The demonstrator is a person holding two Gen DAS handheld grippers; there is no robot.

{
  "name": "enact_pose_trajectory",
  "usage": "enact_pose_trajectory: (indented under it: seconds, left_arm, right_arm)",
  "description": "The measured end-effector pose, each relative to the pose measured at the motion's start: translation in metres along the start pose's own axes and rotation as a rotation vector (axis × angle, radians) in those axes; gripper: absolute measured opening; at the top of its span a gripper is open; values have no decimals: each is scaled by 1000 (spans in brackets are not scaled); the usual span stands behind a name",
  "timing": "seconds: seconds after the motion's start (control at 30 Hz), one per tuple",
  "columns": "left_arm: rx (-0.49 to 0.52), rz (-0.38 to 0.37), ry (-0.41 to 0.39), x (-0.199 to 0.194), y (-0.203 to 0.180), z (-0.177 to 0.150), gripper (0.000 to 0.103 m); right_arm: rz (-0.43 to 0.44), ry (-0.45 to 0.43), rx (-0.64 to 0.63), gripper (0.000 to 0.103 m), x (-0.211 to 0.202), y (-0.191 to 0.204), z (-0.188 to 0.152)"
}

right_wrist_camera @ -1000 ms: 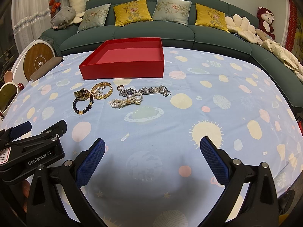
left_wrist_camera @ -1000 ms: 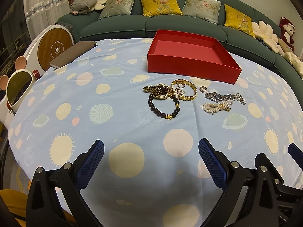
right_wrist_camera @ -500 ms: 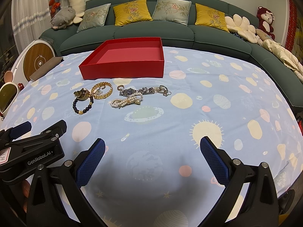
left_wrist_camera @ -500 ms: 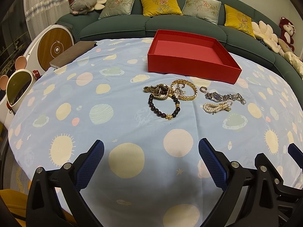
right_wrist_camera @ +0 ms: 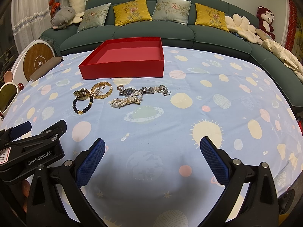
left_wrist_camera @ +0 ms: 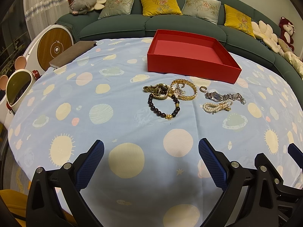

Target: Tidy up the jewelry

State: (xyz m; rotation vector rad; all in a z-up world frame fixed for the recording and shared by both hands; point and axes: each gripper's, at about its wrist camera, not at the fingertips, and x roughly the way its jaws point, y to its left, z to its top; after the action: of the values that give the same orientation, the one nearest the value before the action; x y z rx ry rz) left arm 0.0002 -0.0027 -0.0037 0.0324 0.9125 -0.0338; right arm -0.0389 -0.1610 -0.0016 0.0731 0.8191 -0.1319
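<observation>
An empty red box [left_wrist_camera: 191, 64] [right_wrist_camera: 123, 69] stands at the far side of the table. In front of it lies a cluster of jewelry: a dark bead bracelet [left_wrist_camera: 163, 107] [right_wrist_camera: 82, 105], a gold watch [left_wrist_camera: 158, 90] [right_wrist_camera: 81, 94], a gold chain bracelet [left_wrist_camera: 184, 91] [right_wrist_camera: 102, 90], a small ring [left_wrist_camera: 203, 89] [right_wrist_camera: 120, 87], a silver watch [left_wrist_camera: 217, 96] [right_wrist_camera: 132, 91] and a pearl bracelet [left_wrist_camera: 215, 107] [right_wrist_camera: 125, 101]. My left gripper [left_wrist_camera: 151, 154] and right gripper [right_wrist_camera: 152, 151] are both open and empty, near the table's front edge, well short of the jewelry.
The table wears a light blue planet-print cloth [left_wrist_camera: 106, 113] [right_wrist_camera: 217, 98]. A green sofa [left_wrist_camera: 170, 24] [right_wrist_camera: 170, 30] with cushions and plush toys curves behind it. A brown book [left_wrist_camera: 73, 54] lies at the far left edge. The left gripper's body [right_wrist_camera: 32, 147] shows at lower left in the right wrist view.
</observation>
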Motion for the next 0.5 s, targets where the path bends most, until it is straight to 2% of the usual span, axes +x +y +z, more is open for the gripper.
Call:
enact_pose_trajectory:
  seconds: [0.5]
  left_arm:
    - [-4,-6,5,0,0,0,97]
  right_arm:
    - [3,2,2,98,0,0,2]
